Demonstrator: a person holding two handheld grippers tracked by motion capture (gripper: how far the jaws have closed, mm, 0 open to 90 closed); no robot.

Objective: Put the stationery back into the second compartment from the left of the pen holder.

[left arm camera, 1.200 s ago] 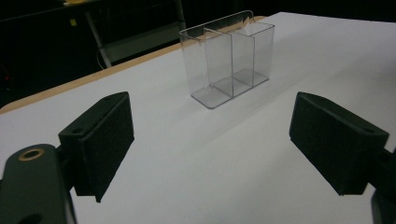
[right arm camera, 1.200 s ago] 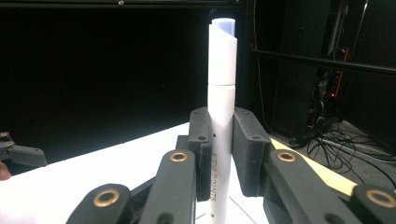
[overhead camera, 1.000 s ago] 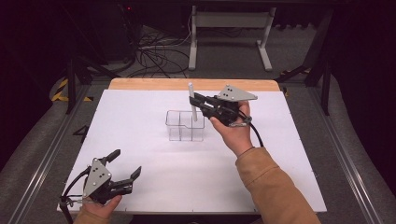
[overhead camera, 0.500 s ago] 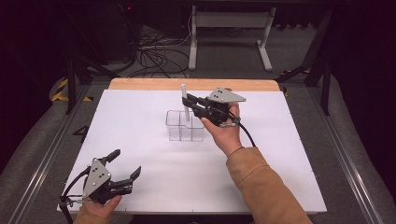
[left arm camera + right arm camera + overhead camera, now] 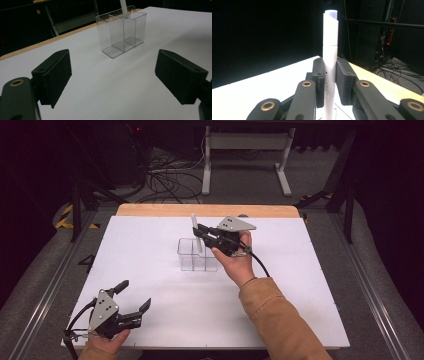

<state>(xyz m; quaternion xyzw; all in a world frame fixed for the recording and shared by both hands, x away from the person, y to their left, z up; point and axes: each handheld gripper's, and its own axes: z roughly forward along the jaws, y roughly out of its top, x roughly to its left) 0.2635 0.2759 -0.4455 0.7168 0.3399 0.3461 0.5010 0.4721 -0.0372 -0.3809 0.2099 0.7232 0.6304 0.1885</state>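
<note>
A clear plastic organiser [image 5: 197, 255] with several compartments stands mid-table; in the left gripper view the organiser [image 5: 122, 31] appears ahead. My right gripper [image 5: 200, 232] is shut on a white marker pen [image 5: 195, 234], held upright over the organiser's back right part. In the right gripper view the pen [image 5: 330, 62] rises between the two pads [image 5: 319, 80], its lower end out of sight. The pen's lower part [image 5: 123, 6] dips toward a rear compartment in the left gripper view. My left gripper [image 5: 134, 296] rests open near the table's front left corner, nothing between its pads [image 5: 53, 75].
The white table top [image 5: 150, 235] has a wooden strip [image 5: 200, 210] along its far edge. Behind it stand a desk frame [image 5: 245, 155] and cables [image 5: 165, 175] on the floor. Metal rails [image 5: 45, 285] run along both sides.
My right gripper has carried the pen leftward, from right of the organiser to above it. The left gripper has stayed still.
</note>
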